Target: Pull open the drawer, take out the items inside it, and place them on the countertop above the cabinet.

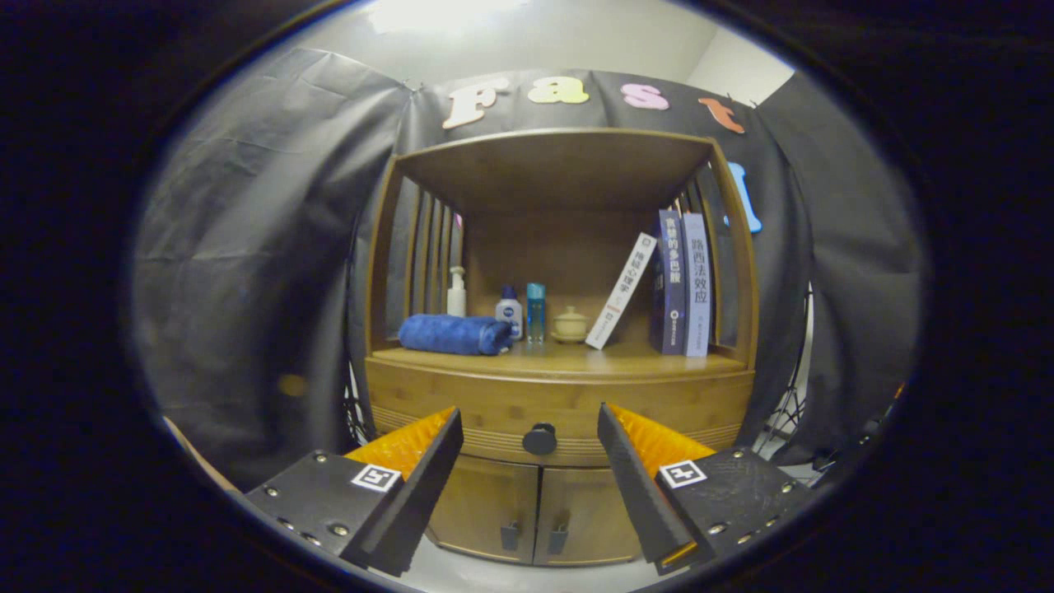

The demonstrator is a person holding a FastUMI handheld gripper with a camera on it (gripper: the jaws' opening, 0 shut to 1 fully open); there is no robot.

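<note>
Wooden drawer shut; hand-held gripper wide, empty.

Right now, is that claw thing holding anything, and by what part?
Nothing. The gripper is open, its fingers apart, with the closed drawer's knob seen between them, farther ahead and untouched.

Your gripper has its fingers spread wide, holding nothing. The drawer is closed, its round knob in the gap between your fingertips, a little beyond them. On the countertop above sit a folded blue towel, bottles and books.
</note>
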